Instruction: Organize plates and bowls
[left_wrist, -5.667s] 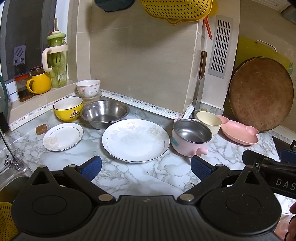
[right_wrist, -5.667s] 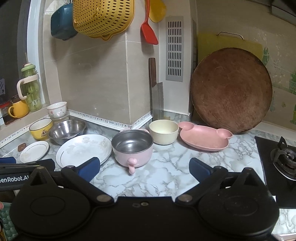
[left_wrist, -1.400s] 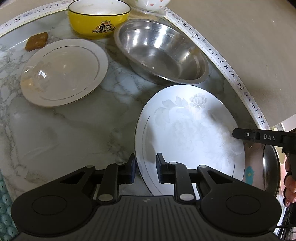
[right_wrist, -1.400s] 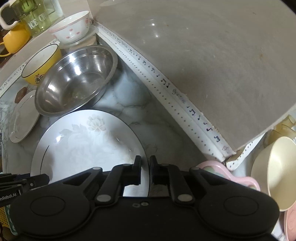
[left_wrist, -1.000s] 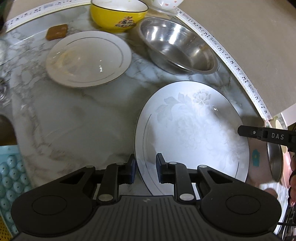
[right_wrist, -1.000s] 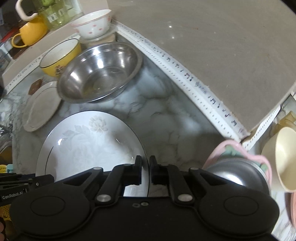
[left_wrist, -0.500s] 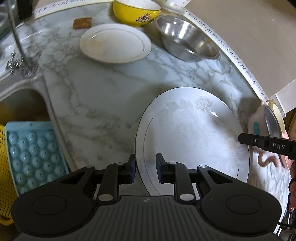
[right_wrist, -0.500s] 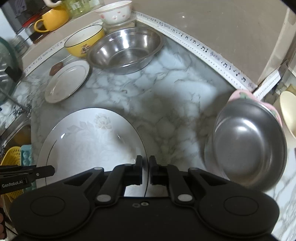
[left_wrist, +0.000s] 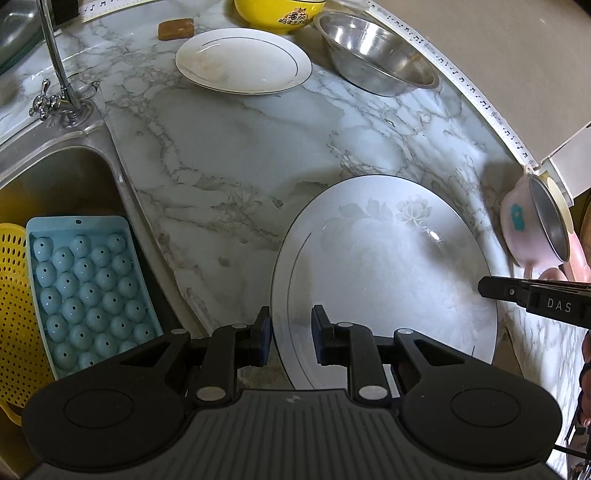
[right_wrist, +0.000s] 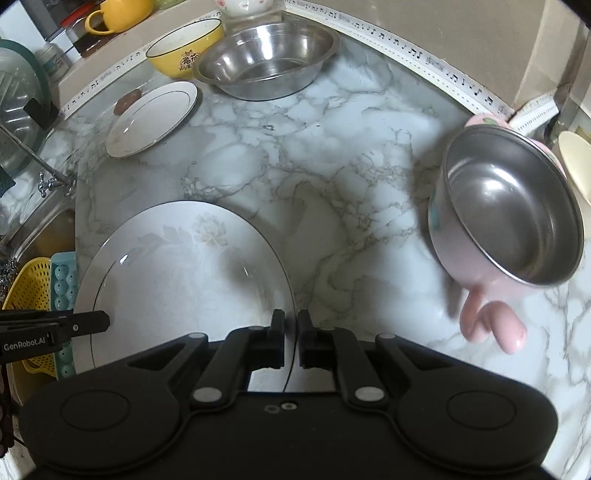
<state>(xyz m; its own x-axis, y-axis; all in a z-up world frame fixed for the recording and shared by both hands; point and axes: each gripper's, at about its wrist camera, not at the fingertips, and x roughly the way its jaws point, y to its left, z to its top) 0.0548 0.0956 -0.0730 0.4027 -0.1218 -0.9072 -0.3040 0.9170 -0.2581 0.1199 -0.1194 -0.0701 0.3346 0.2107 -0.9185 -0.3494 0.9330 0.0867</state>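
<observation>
Both tools grip the big plate by opposite rims: the left tool narrowly closed on it, the right tool pinched tight. The plate seems lifted over the worktop. Beyond lie a small plate and a steel bowl.

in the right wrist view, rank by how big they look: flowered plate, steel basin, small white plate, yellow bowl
1. flowered plate, though it is nearest the camera
2. steel basin
3. small white plate
4. yellow bowl

The last two look close; the bowl is farther off.
</observation>
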